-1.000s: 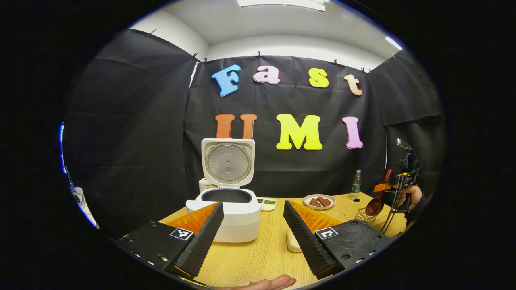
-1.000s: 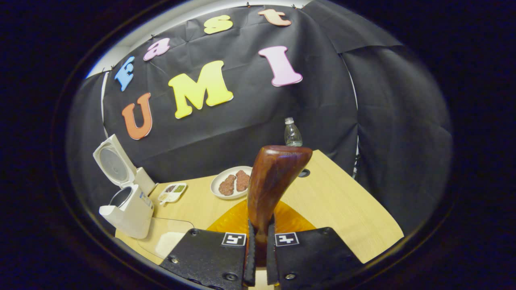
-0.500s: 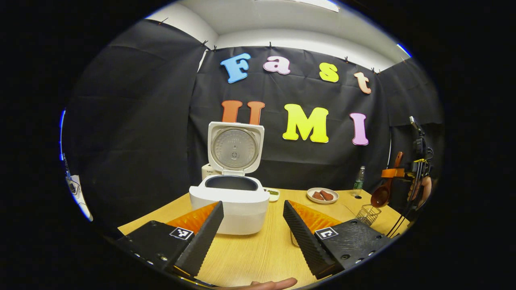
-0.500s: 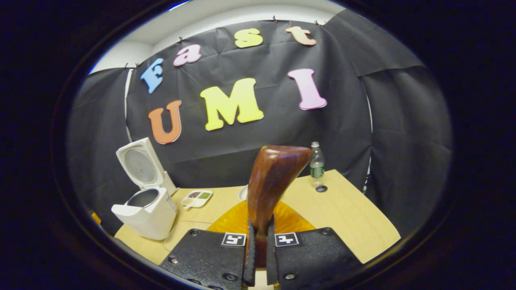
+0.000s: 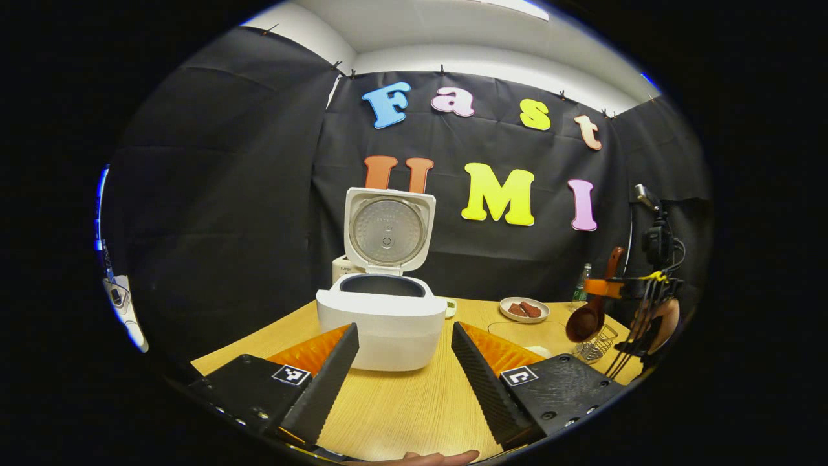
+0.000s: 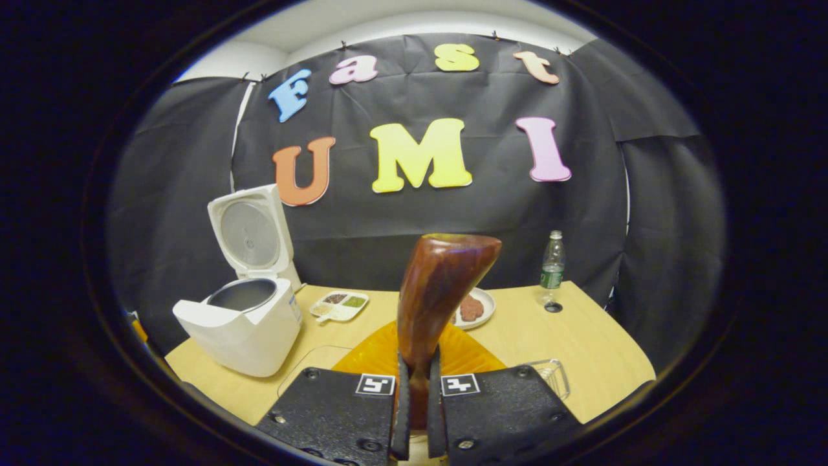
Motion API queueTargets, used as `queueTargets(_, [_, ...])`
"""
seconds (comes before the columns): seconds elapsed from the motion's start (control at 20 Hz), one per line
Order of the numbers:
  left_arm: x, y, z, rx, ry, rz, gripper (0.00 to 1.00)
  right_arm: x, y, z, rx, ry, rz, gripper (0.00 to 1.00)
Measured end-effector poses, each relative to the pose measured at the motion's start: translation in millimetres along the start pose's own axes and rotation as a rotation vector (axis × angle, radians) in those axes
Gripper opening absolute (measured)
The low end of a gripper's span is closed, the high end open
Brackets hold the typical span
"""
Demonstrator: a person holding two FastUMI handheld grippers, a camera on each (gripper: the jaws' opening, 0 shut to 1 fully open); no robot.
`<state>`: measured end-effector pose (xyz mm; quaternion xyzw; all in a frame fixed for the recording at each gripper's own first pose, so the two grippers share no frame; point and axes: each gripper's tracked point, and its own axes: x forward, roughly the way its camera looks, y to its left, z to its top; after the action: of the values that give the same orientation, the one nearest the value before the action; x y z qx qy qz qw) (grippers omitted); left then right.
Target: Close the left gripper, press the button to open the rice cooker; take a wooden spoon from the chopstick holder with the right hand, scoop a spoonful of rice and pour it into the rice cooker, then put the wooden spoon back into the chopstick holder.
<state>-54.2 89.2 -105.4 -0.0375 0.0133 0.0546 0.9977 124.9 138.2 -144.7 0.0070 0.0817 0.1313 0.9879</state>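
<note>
Left gripper [image 5: 401, 366]: jaws spread wide, nothing between them, held over the near edge of the table [image 5: 414, 401]. Finger faces are ribbed, sawtooth-like; each finger block carries a square printed marker.

Rice cooker [image 5: 383, 317]: white glossy plastic, rounded-box body, just past the left fingertips at 12 o'clock in the left gripper view. Lid stands upright, with a round dimpled metal plate on its inner face. Inner pot is dark; its contents are hard to make out. In the right gripper view the cooker [image 6: 242, 327] sits at 9 o'clock and the pot rim looks metallic.

Right gripper [image 6: 414, 401]: clamped tight on the wooden spoon [image 6: 436, 291], both fingers pressing the handle. The wood is dark reddish-brown, polished, glossy. In this view the spoon flares wide toward the top, and its lower end is hidden between the fingers. In the left gripper view the spoon [image 5: 588, 314] is at 3 o'clock, bowl hanging down, handle up, above the chopstick holder [image 5: 596, 343], a small wire basket. Whether the bowl touches the basket: can't tell. The hand [image 5: 660, 320] holding that gripper is partly cut off at the edge.

Table is light wood-grain laminate. Also on it: a round white plate [image 6: 482, 309] with brown pieces, partly hidden behind the spoon; a white compartment dish [image 6: 339, 304]; a clear plastic bottle [image 6: 552, 266] at the back; a clear shallow tray [image 6: 310, 362], with faint edges.
</note>
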Motion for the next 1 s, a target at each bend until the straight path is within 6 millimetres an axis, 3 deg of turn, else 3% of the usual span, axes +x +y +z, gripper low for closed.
queueTargets(0.05, [-2, 0, 1, 0.006, -0.003, -0.001, 0.92, 8, 7, -14, -0.004, 0.021, 0.006, 0.16])
queueTargets(0.2, [-2, 3, 2, 0.018, -0.004, -0.002, 0.92, 26, 19, -54, -0.028, 0.083, 0.002, 0.13])
queueTargets(0.4, [1, 4, -5, 0.026, 0.010, -0.007, 0.92, 40, 32, -92, -0.019, 0.153, 0.008, 0.15])
queueTargets(0.85, [5, 8, -18, 0.010, 0.042, -0.010, 0.92, 44, 84, -109, 0.171, 0.254, 0.174, 0.10])
queueTargets(1.0, [2, 4, -20, 0.006, 0.044, -0.025, 0.92, 48, 82, -110, 0.284, 0.283, 0.208, 0.12])
